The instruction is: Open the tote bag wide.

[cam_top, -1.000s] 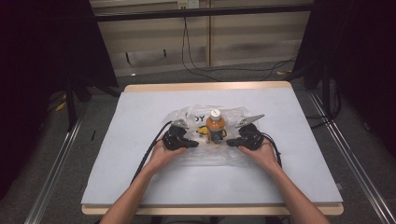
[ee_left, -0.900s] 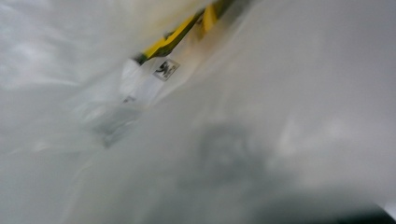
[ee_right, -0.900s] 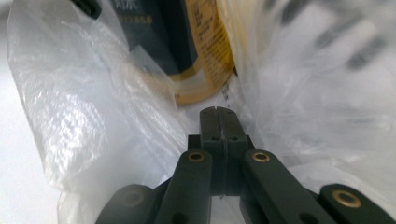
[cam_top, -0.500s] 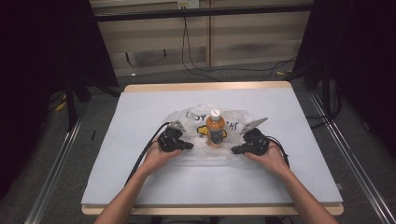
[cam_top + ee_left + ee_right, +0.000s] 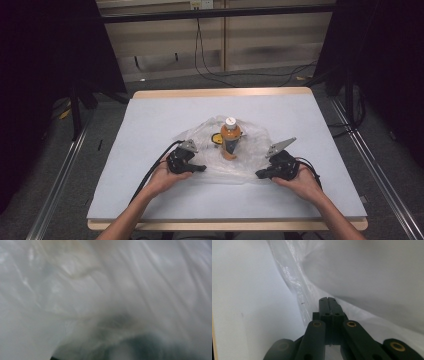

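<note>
On the white table [image 5: 150, 210], an orange bottle with a white cap [image 5: 230, 138] is seen standing on a clear crinkly plastic bag [image 5: 250, 155].
The right gripper [image 5: 328, 299] is clenched at the bag's edge; the left gripper [image 5: 199, 168] is veiled by plastic, so its jaws cannot be told.

A: The high view is evenly lit from above; the pale blue-grey tabletop [image 5: 150, 125] is bright, the room around it nearly black.

B: Glare?

A: Soft glints on the crumpled clear plastic bag [image 5: 250, 150]. Shadows are faint and short.

B: The gripper views?

A: The left gripper view is smeared, out of focus, milky. The right gripper view is sharper at the black jaw tips, soft nearest the lens.
</note>
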### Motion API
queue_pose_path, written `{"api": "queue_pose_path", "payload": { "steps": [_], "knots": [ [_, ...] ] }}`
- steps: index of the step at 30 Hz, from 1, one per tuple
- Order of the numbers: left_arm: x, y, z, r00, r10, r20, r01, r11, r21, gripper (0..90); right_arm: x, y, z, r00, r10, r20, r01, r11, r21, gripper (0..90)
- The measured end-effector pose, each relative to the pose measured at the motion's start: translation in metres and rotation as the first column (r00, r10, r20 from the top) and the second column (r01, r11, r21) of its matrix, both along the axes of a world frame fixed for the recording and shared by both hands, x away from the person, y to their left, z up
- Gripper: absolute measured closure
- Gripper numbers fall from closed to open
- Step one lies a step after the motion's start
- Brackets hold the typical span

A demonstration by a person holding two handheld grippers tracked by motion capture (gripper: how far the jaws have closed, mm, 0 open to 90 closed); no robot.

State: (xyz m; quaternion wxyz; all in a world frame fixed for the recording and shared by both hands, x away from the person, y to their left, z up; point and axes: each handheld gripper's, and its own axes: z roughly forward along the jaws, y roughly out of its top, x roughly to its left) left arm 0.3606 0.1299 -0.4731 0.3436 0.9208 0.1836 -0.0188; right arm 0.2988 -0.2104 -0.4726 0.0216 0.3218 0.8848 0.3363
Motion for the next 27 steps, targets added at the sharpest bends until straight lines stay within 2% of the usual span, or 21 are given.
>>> {"api": "queue_pose_path", "payload": {
  "steps": [2, 3, 5, 7, 8, 10, 12, 13, 14, 15, 16, 17, 21, 22, 23, 25, 26, 27],
  "knots": [
    [0.002, 0.002, -0.001, 0.9996, 0.008, -0.026, -0.008, 0.9998, -0.016, 90.0, 0.001, -0.001, -0.001, 1.0000, -0.005, 0.000, 0.005, 1.0000, 0.009, 90.0],
    [0.001, 0.003, -0.003, 0.9995, 0.021, -0.024, -0.022, 0.9988, -0.044, 90.0, 0.001, -0.001, -0.001, 1.0000, -0.008, 0.002, 0.008, 0.9999, 0.012, 90.0],
    [0.001, 0.006, -0.003, 0.9997, 0.007, -0.023, -0.008, 0.9976, -0.069, 90.0, 0.002, 0.000, -0.001, 1.0000, 0.002, 0.002, -0.002, 0.9997, 0.023, 90.0],
    [-0.002, 0.009, 0.001, 0.9992, 0.021, -0.034, -0.024, 0.9926, -0.119, 90.0, 0.001, 0.000, 0.002, 1.0000, 0.000, 0.009, 0.000, 0.9980, 0.063, 90.0],
    [-0.003, 0.010, 0.004, 0.9994, 0.019, -0.029, -0.023, 0.9912, -0.131, 90.0, 0.001, -0.001, 0.004, 0.9998, 0.005, 0.022, -0.007, 0.9963, 0.085, 90.0],
    [-0.007, 0.014, 0.011, 0.9997, 0.010, -0.024, -0.013, 0.9887, -0.149, 90.0, -0.001, -0.001, 0.011, 0.9992, 0.003, 0.040, -0.006, 0.9956, 0.093, 90.0],
    [-0.013, 0.016, 0.017, 1.0000, 0.007, -0.005, -0.008, 0.9866, -0.163, 90.0, -0.003, -0.001, 0.017, 0.9984, -0.003, 0.056, -0.004, 0.9918, 0.128, 90.0],
    [-0.016, 0.019, 0.023, 1.0000, 0.004, 0.001, -0.003, 0.9821, -0.188, 90.0, -0.004, -0.001, 0.021, 0.9979, -0.006, 0.064, -0.002, 0.9904, 0.138, 90.0],
    [-0.016, 0.019, 0.023, 1.0000, 0.004, 0.001, -0.003, 0.9821, -0.188, 90.0, -0.004, -0.001, 0.021, 0.9979, -0.006, 0.064, -0.002, 0.9904, 0.138, 90.0],
    [-0.017, 0.020, 0.025, 1.0000, 0.005, 0.002, -0.005, 0.9805, -0.196, 90.0, -0.007, -0.001, 0.031, 0.9952, -0.009, 0.098, -0.007, 0.9870, 0.160, 90.0],
    [-0.019, 0.022, 0.031, 0.9998, 0.007, 0.019, -0.002, 0.9751, -0.222, 90.0, -0.007, -0.001, 0.034, 0.9944, -0.014, 0.104, -0.004, 0.9854, 0.170, 90.0],
    [-0.020, 0.023, 0.035, 0.9996, 0.008, 0.025, -0.002, 0.9738, -0.227, 90.0, -0.008, -0.001, 0.039, 0.9927, -0.021, 0.119, -0.002, 0.9822, 0.188, 90.0],
    [-0.023, 0.024, 0.047, 0.9991, 0.016, 0.039, -0.004, 0.9600, -0.280, 90.0, -0.006, -0.004, 0.052, 0.9879, -0.036, 0.151, 0.000, 0.9728, 0.231, 90.0],
    [-0.023, 0.024, 0.050, 0.9988, 0.012, 0.047, 0.002, 0.9598, -0.281, 90.0, -0.006, -0.004, 0.055, 0.9873, -0.038, 0.154, -0.001, 0.9692, 0.246, 90.0],
    [-0.024, 0.024, 0.054, 0.9982, 0.013, 0.059, 0.004, 0.9605, -0.278, 90.0, -0.005, -0.004, 0.059, 0.9859, -0.039, 0.163, -0.003, 0.9688, 0.248, 90.0],
    [-0.024, 0.025, 0.059, 0.9978, 0.018, 0.064, 0.003, 0.9530, -0.303, 90.0, -0.005, -0.004, 0.066, 0.9832, -0.040, 0.178, -0.005, 0.9690, 0.247, 90.0],
    [-0.025, 0.025, 0.062, 0.9976, 0.023, 0.066, -0.001, 0.9486, -0.316, 90.0, -0.004, -0.005, 0.069, 0.9823, -0.042, 0.182, -0.007, 0.9655, 0.260, 90.0],
    [-0.024, 0.026, 0.065, 0.9970, 0.016, 0.075, 0.008, 0.9496, -0.313, 90.0, -0.004, -0.006, 0.072, 0.9809, -0.045, 0.189, -0.006, 0.9649, 0.263, 90.0]
  ]
}}
